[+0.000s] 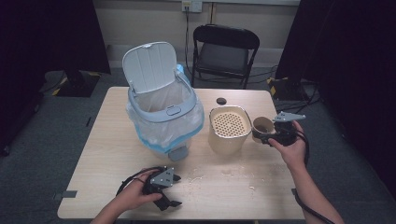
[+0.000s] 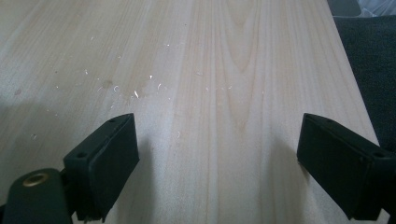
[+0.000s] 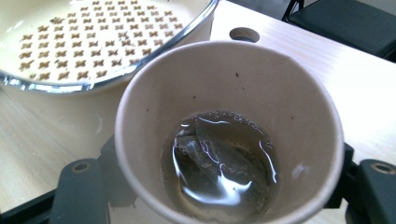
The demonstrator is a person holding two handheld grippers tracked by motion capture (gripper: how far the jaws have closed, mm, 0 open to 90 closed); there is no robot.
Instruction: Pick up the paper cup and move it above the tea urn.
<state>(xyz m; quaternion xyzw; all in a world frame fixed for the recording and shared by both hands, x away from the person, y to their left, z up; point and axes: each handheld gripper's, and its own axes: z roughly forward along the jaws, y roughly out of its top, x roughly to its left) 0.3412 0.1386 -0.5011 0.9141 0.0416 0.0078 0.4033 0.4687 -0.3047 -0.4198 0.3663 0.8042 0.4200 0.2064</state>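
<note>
At the near edge of the worktop (image 1: 102,154), toward its left corner, the left hand-held gripper (image 1: 172,202) rests low over the wood with its 2 black jaws spread wide and nothing between them; the left gripper view shows bare pale grain there, dotted with small white crumbs (image 2: 135,91). More crumbs and a wet smear lie scattered across the near middle of the worktop.

Farther in, toward the right edge, the right hand-held gripper (image 1: 267,138) grasps a brown paper cup (image 1: 263,128), its jaws pressed on the cup's 2 sides. The cup is held tilted, mouth toward the left, just beside a cream strainer tub (image 1: 229,130) and close to its rim; whether they touch I cannot tell. In the right gripper view the cup holds a shallow pool of clear liquid (image 3: 224,182) with a dark, soaked tea bag (image 3: 210,156) lying in it, and small dark specks cling to the inner wall.

The strainer tub stands right of the worktop's centre. Its top is a perforated cream insert inside a shiny metal rim, and nothing lies on the insert.

Left of centre stands a pale blue bin (image 1: 163,116) with a clear plastic liner puffing out around its body. Its white lid (image 1: 150,65) is flipped up and back.

Near the far edge, behind the tub, sits 1 small dark round cable hole (image 1: 221,101). Beyond the worktop stands 1 black folding chair (image 1: 226,53).
</note>
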